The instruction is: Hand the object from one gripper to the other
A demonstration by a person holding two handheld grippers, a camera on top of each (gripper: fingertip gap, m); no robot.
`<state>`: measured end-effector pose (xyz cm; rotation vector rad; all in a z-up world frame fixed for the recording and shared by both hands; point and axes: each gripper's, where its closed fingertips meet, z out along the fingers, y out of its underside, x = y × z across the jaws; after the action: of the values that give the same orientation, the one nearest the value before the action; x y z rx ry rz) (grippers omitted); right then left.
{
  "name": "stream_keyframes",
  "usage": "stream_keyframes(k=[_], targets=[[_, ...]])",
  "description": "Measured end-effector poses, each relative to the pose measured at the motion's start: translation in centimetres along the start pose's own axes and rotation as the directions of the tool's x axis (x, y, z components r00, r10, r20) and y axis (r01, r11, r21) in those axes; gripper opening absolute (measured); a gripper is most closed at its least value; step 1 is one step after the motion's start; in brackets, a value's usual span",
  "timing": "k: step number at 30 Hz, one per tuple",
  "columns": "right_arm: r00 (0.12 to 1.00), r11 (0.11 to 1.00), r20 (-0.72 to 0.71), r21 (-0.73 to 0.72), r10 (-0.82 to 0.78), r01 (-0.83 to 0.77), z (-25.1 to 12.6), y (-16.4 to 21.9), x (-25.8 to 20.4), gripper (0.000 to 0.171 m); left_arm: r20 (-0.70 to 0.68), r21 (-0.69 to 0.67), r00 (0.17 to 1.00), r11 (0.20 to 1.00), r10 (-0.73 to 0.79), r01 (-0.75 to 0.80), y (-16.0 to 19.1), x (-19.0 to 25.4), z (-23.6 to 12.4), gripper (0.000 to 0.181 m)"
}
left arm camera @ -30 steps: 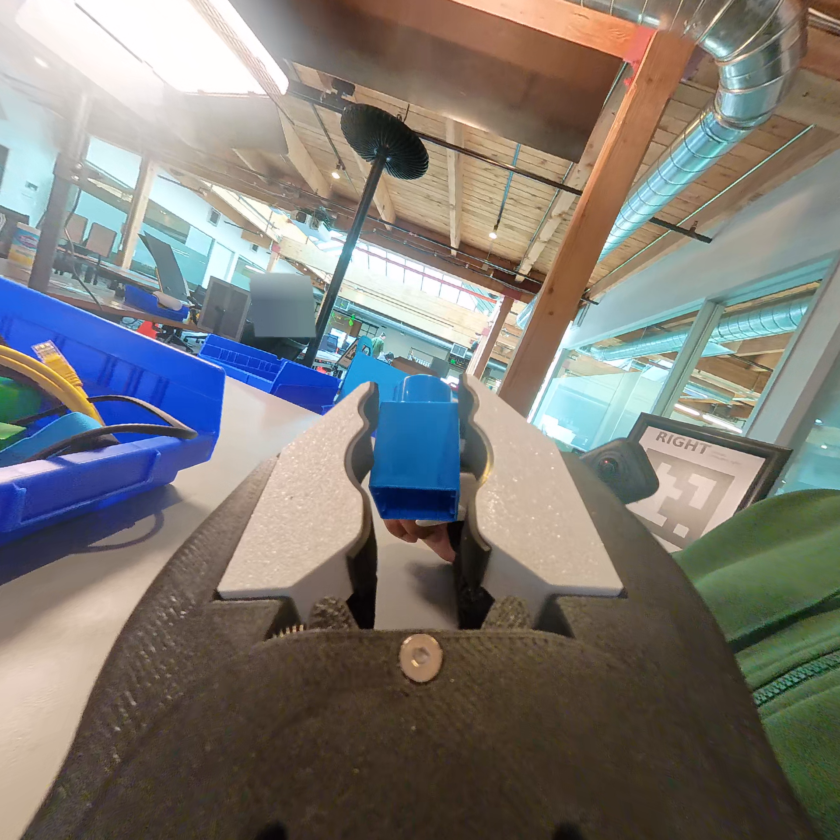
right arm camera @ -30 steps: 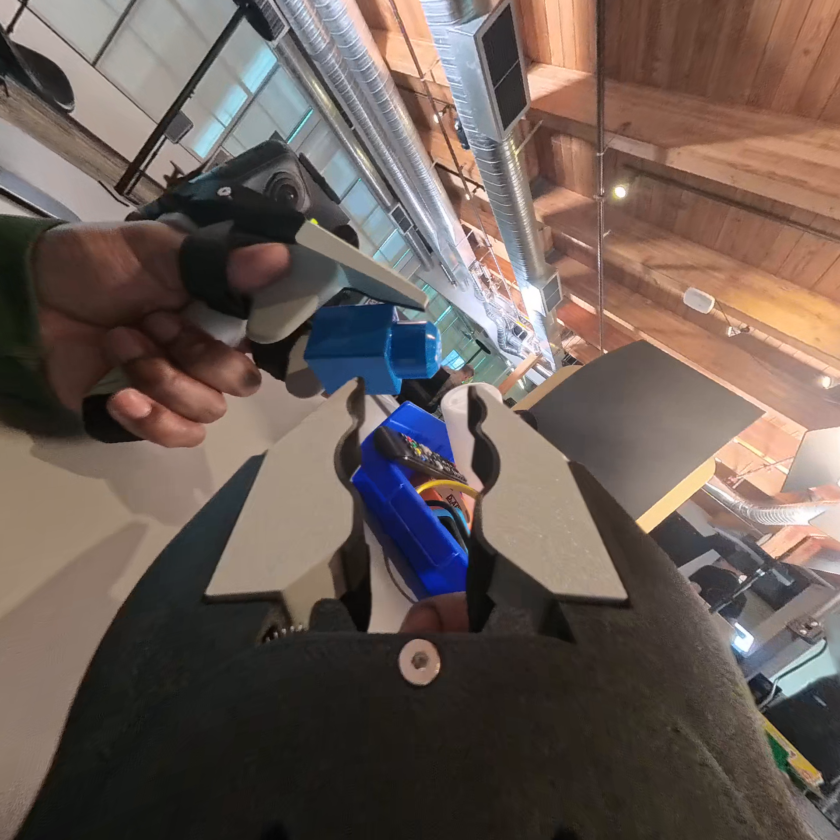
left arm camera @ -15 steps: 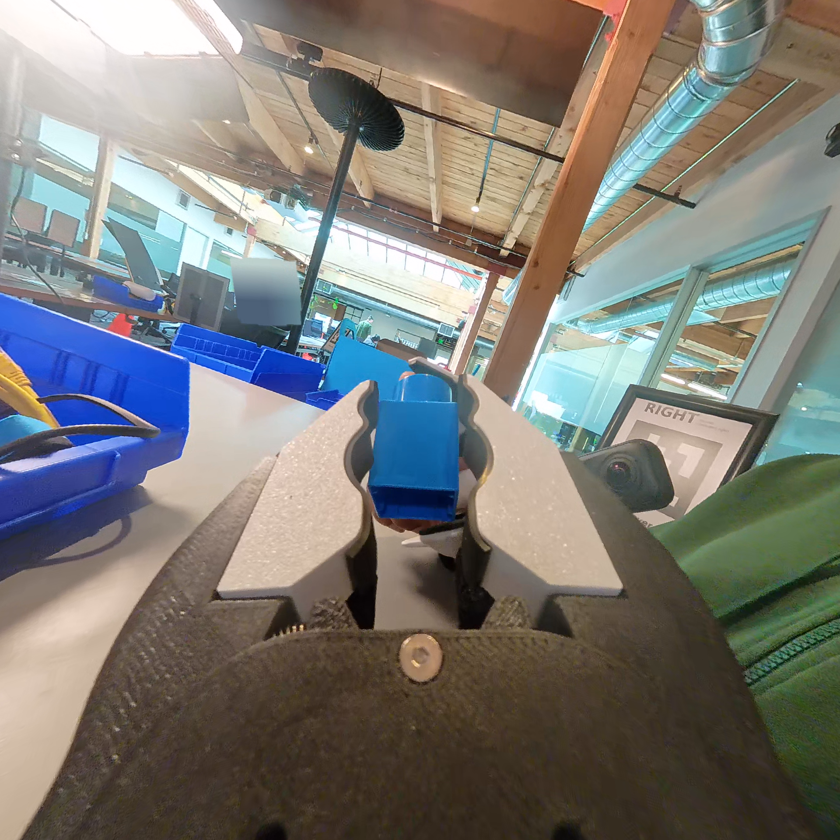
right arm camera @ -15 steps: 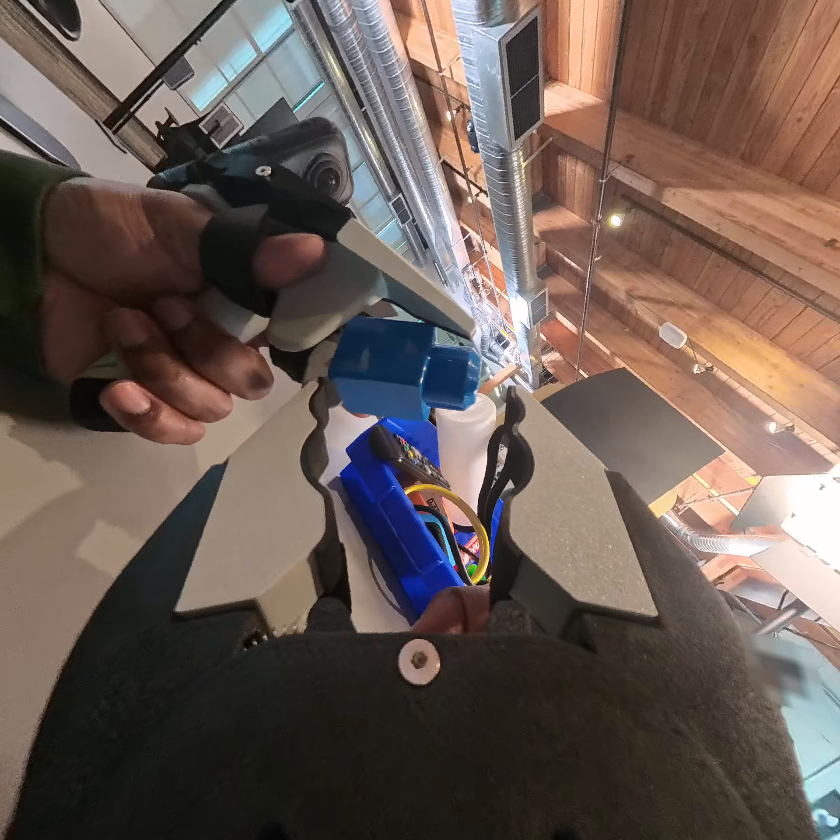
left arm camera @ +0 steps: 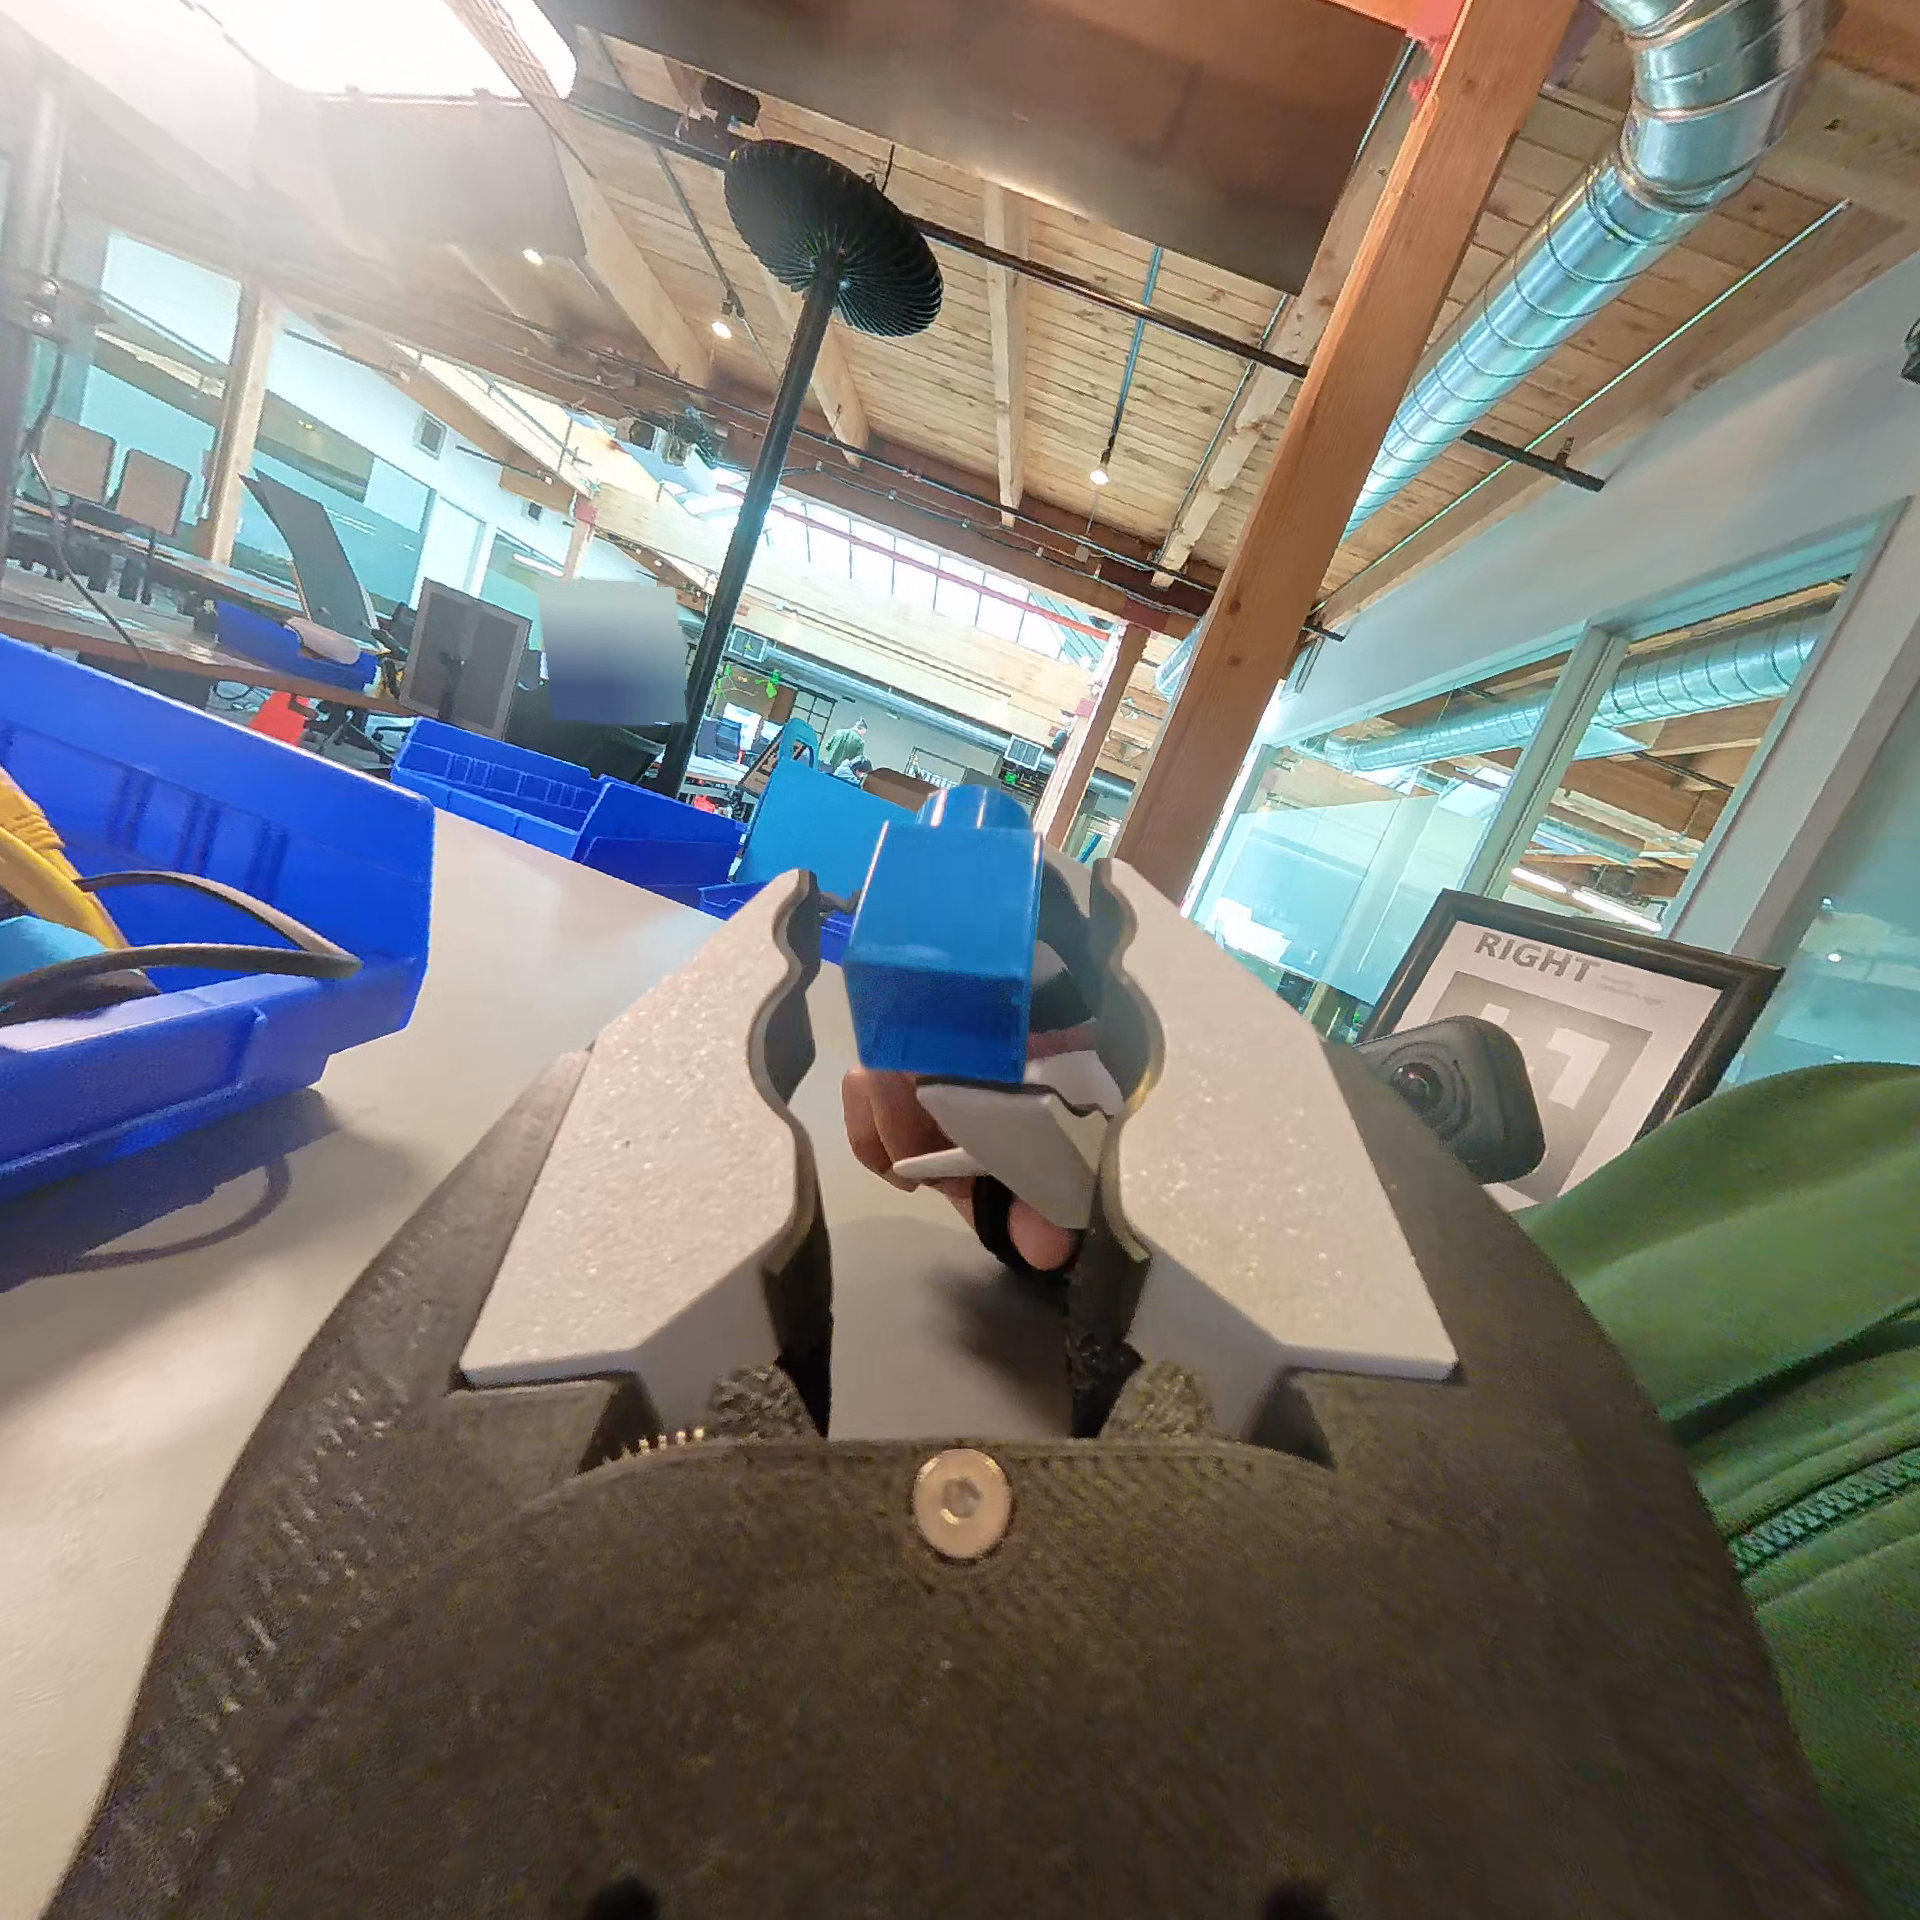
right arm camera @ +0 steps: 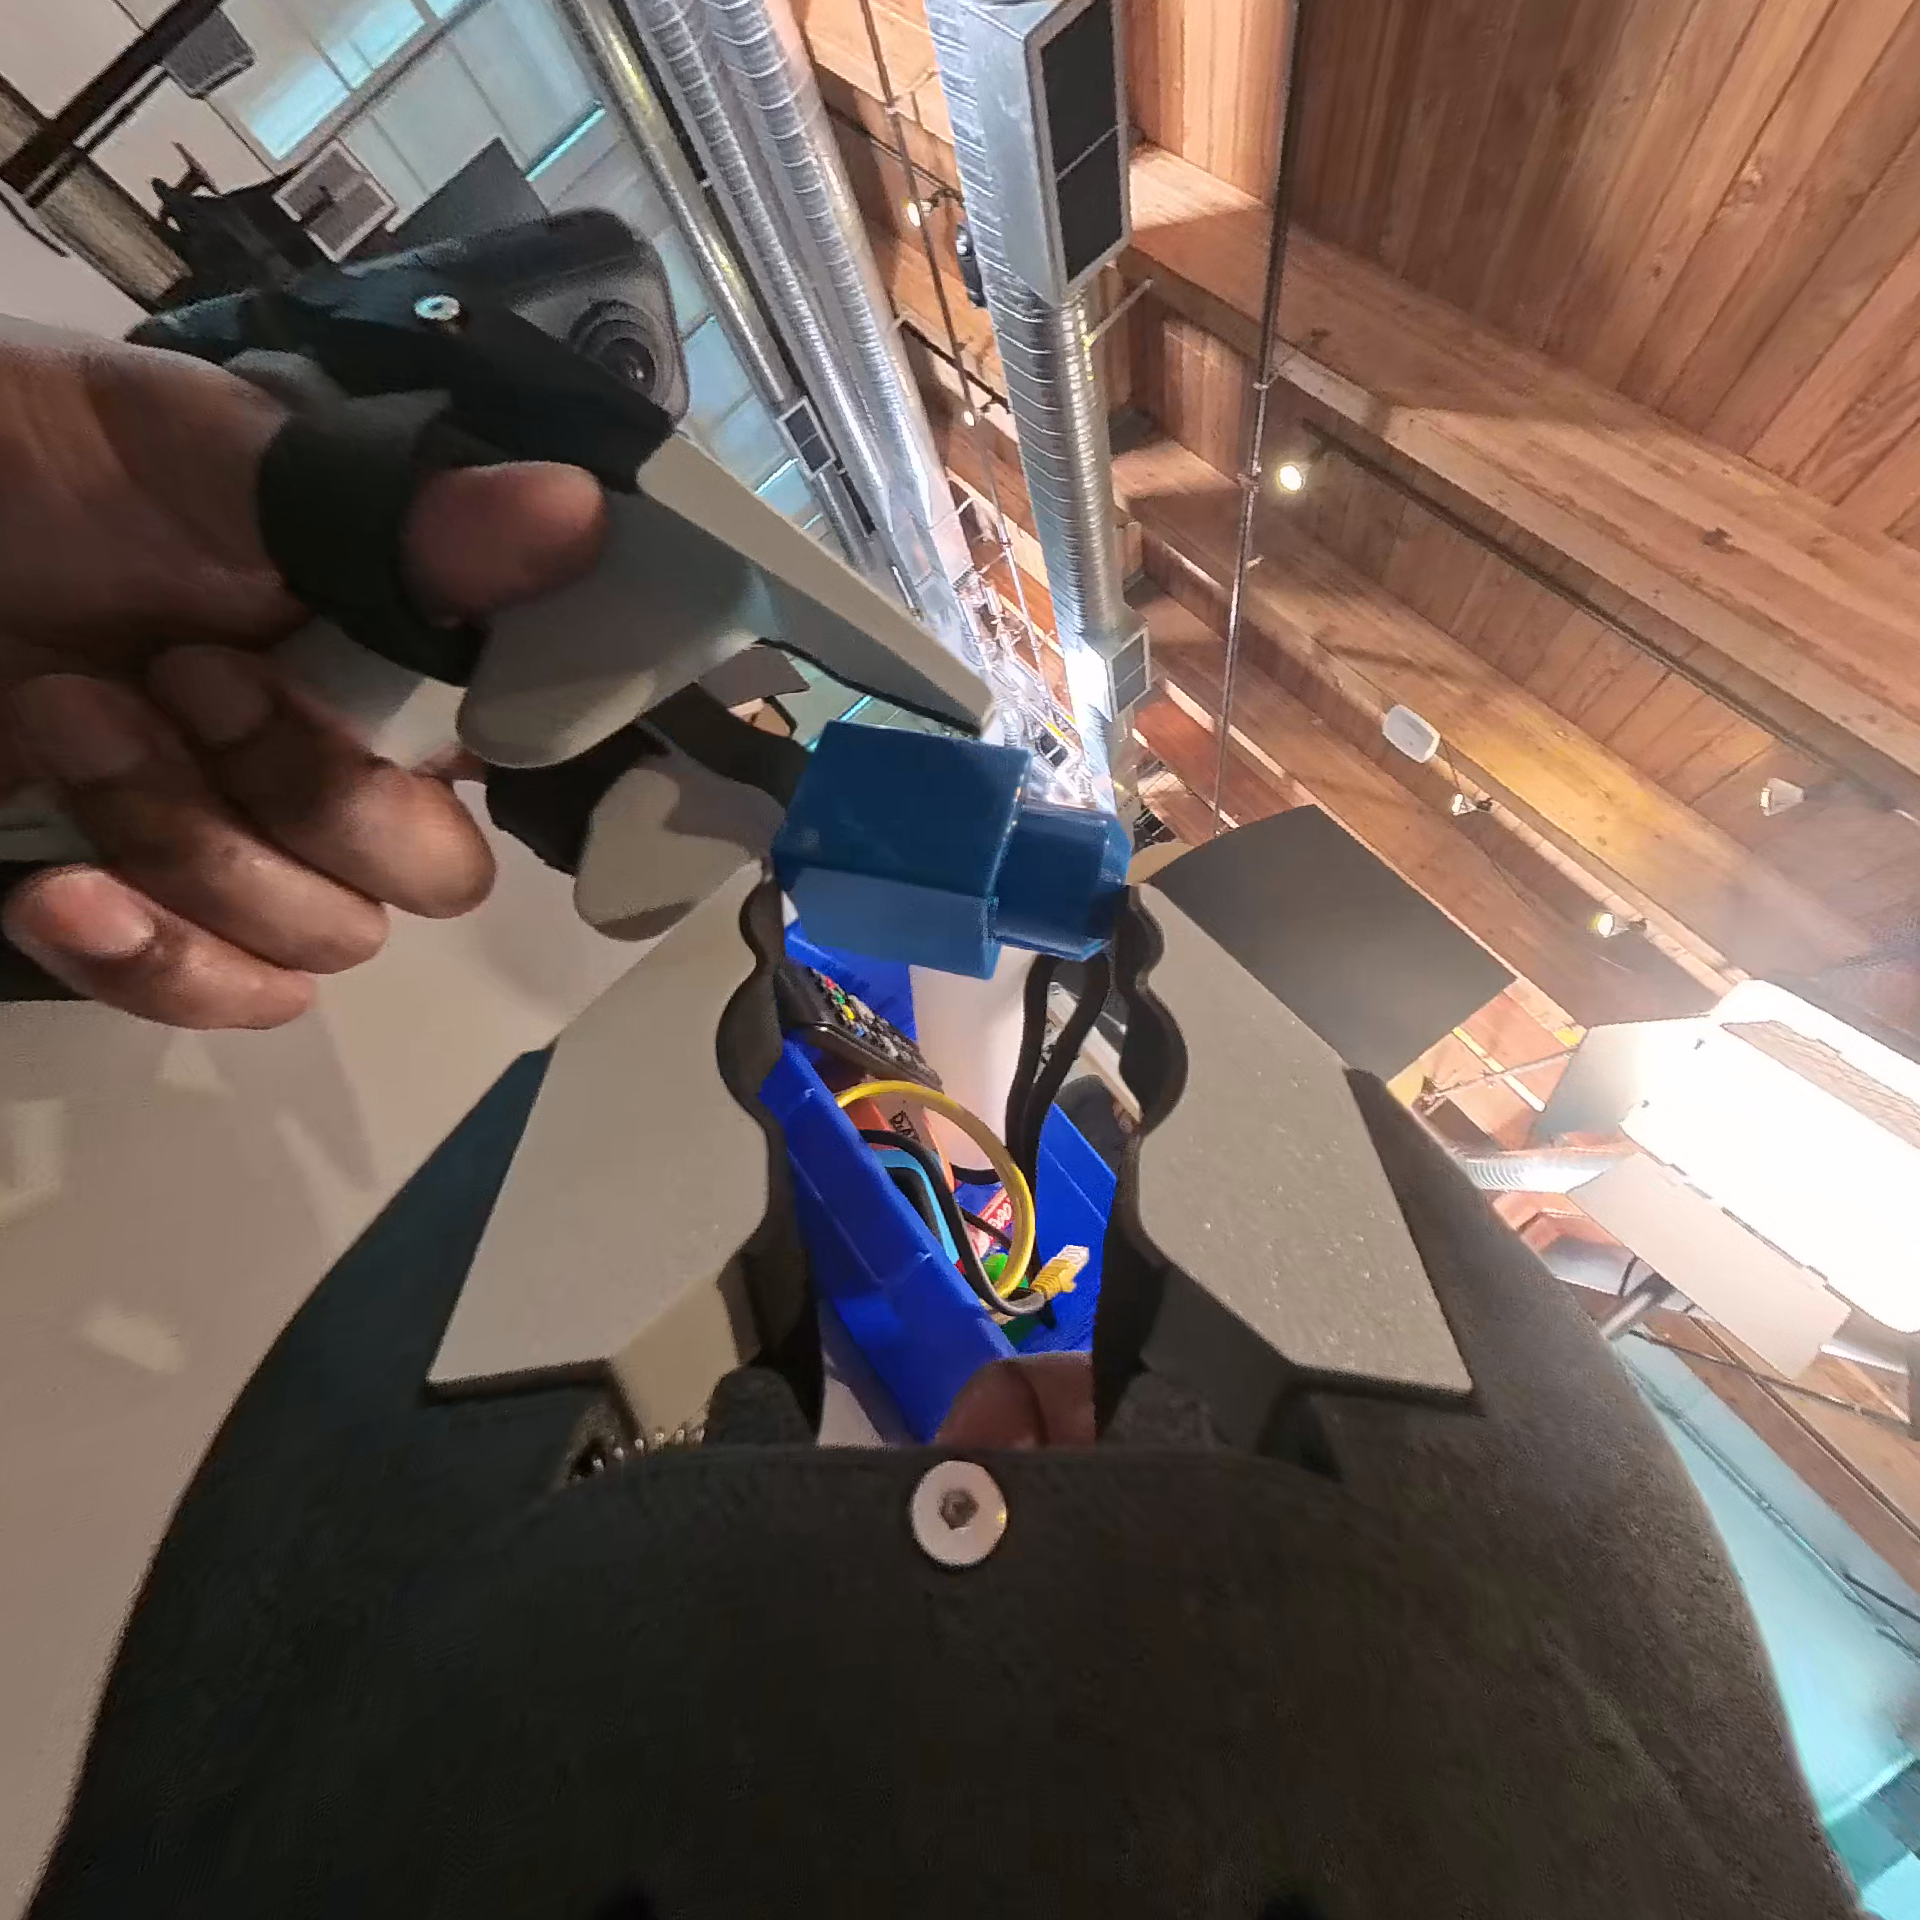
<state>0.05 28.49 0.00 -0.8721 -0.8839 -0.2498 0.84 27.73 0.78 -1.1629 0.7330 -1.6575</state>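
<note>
A grey worktop (left arm camera: pixel 540 987) fills the lower part of the left wrist view. On its left side stands a blue bin (left arm camera: pixel 260 997) that holds cables, among them a yellow cable (right arm camera: pixel 1023 1174). More blue bins stand at the far edge. At the right a green sleeve (left arm camera: pixel 1714 1299) comes in, with a black-framed card (left arm camera: pixel 1538 987) upright behind it.

The left gripper (left arm camera: pixel 951 878) points over the worktop. Its jaws are released: they stand apart, and a gap shows on each side of the blue block (left arm camera: pixel 945 935), which hangs in the air between their tips.

The right gripper (right arm camera: pixel 951 894) meets the block crosswise. Its jaws grasp it end to end, one tip on the flat base and the other on the round stud. One of its grey fingers (left arm camera: pixel 1013 1132) shows just under the near end of the block.

In the right wrist view a hand (right arm camera: pixel 208 675) holds the left gripper at the upper left, with that gripper's fingers lying above and below the block.
</note>
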Motion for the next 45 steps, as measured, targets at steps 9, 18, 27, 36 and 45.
stream_keyframes(k=[9, 18, 27, 36, 45], targets=[[1.0, 1.0, -0.021, 0.019, -0.019, 0.019, -0.1, -0.4, 0.2, 0.068, -0.01, -0.085, 0.999, 0.996, 0.038, -0.039, 1.3, 0.2, 0.2, 0.038], [0.999, 0.999, -0.038, 0.017, -0.032, 0.033, -0.1, -0.4, 0.5, 0.069, -0.015, -0.107, 0.999, 0.994, 0.03, -0.032, 1.8, 0.3, 0.3, 0.041], [0.999, 0.999, -0.036, 0.043, -0.015, 0.017, -0.3, -0.9, 0.5, 0.077, -0.025, -0.1, 0.999, 0.994, 0.044, -0.046, 1.6, 0.4, 0.2, 0.036], [0.999, 0.999, 0.012, -0.016, -0.044, 0.044, 0.1, 0.2, -0.6, 0.051, -0.029, -0.124, 0.999, 0.992, 0.015, -0.019, 2.0, 0.4, 0.3, 0.036], [0.996, 0.995, 0.004, -0.052, -0.088, 0.088, 0.2, 0.9, -0.7, 0.037, 0.043, -0.107, 0.998, 0.993, 0.056, -0.051, 1.6, -0.6, 0.2, 0.045]])
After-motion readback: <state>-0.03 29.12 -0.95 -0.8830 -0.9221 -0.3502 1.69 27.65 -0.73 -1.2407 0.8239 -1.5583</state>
